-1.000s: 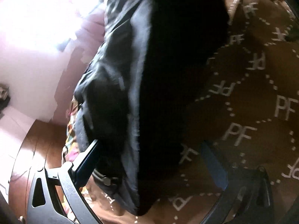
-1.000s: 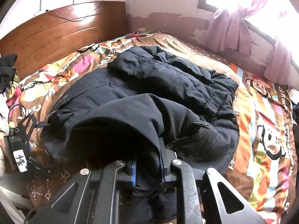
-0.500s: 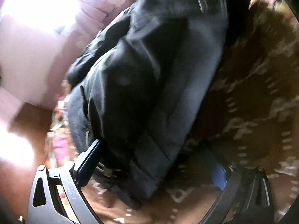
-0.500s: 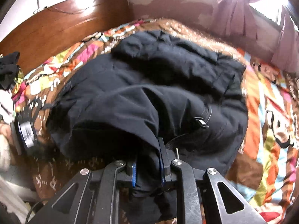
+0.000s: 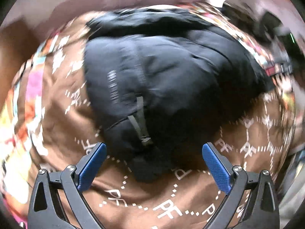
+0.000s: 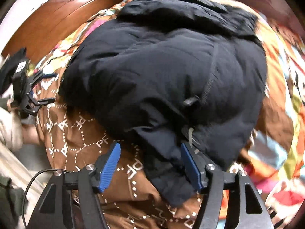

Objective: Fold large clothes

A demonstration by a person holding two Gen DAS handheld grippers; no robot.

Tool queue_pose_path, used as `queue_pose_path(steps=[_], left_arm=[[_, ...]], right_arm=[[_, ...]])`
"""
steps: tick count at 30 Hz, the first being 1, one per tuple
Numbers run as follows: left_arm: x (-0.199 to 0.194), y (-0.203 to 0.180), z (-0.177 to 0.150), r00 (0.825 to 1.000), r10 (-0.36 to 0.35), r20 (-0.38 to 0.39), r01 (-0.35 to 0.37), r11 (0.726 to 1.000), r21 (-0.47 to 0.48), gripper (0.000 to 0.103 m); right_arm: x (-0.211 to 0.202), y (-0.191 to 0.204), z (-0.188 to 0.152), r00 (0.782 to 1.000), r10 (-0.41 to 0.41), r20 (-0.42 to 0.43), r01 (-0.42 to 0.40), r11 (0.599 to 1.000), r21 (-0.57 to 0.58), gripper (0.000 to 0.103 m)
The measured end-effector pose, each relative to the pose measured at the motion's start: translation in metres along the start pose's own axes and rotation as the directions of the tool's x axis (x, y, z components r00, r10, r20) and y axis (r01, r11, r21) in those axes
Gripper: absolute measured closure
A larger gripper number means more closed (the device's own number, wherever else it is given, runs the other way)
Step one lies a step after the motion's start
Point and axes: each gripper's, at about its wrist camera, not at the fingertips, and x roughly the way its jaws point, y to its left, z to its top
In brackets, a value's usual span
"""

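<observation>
A brown bedspread (image 6: 80, 145) printed with "PF" letters covers the bed in front of a wooden headboard (image 6: 57, 13). On it lies a black padded jacket (image 6: 162, 72), bunched into a rounded heap. The right gripper (image 6: 150, 152) is opening its jaws, a jacket edge lying loose between the blue pads. The left gripper (image 5: 152, 150) hangs spread wide, empty, above the jacket's edge.

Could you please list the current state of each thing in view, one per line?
black jacket: bunched in a heap on the bed, held by neither gripper.
bedspread: spread under the jacket, wrinkled.
left gripper: open, empty.
right gripper: jaws opening, jacket edge between them, unpressed.
</observation>
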Motion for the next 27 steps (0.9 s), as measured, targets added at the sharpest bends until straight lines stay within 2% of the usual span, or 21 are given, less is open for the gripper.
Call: queue_pose_path(steps=[3,8,14,17,19,24,25,27], left_arm=[[0.005,0.013,0.006,0.999,-0.024,-0.036,0.020,0.994,-0.108,0.004],[0.011,0.030,0.011,0.995,-0.046,-0.088,0.028,0.979,-0.201,0.004],[0.020,0.047,0.016,0.992,-0.070,-0.103,0.046,0.974,-0.223,0.004],[0.027,0.052,0.011,0.989,-0.086,-0.119,0.058,0.973,-0.224,0.004],[0.033,0.055,0.009,0.984,-0.117,-0.135,0.083,0.968,-0.236,0.004],[0.044,0.056,0.003,0.965,-0.203,-0.167,0.154,0.951,-0.268,0.006],[0.046,0.056,0.002,0.961,-0.216,-0.175,0.163,0.947,-0.277,0.007],[0.048,0.056,0.000,0.953,-0.237,-0.188,0.181,0.944,-0.276,0.020]], right_arm=[[0.007,-0.019,-0.004,0.999,-0.020,-0.032,0.023,0.993,0.112,0.038],[0.021,-0.043,-0.006,0.997,0.008,-0.073,0.010,0.970,0.243,0.039],[0.000,-0.050,-0.008,0.999,-0.031,-0.040,0.041,0.965,0.260,0.039],[-0.006,-0.064,-0.019,0.997,-0.046,-0.059,0.062,0.952,0.300,0.038],[-0.006,-0.073,-0.027,0.997,-0.031,-0.066,0.052,0.938,0.342,0.038],[0.013,-0.088,-0.043,0.992,0.108,-0.063,-0.069,0.896,0.439,0.038],[0.018,-0.088,-0.043,0.990,0.123,-0.063,-0.083,0.895,0.439,0.038],[0.025,-0.086,-0.043,0.990,0.125,-0.070,-0.083,0.900,0.427,0.038]])
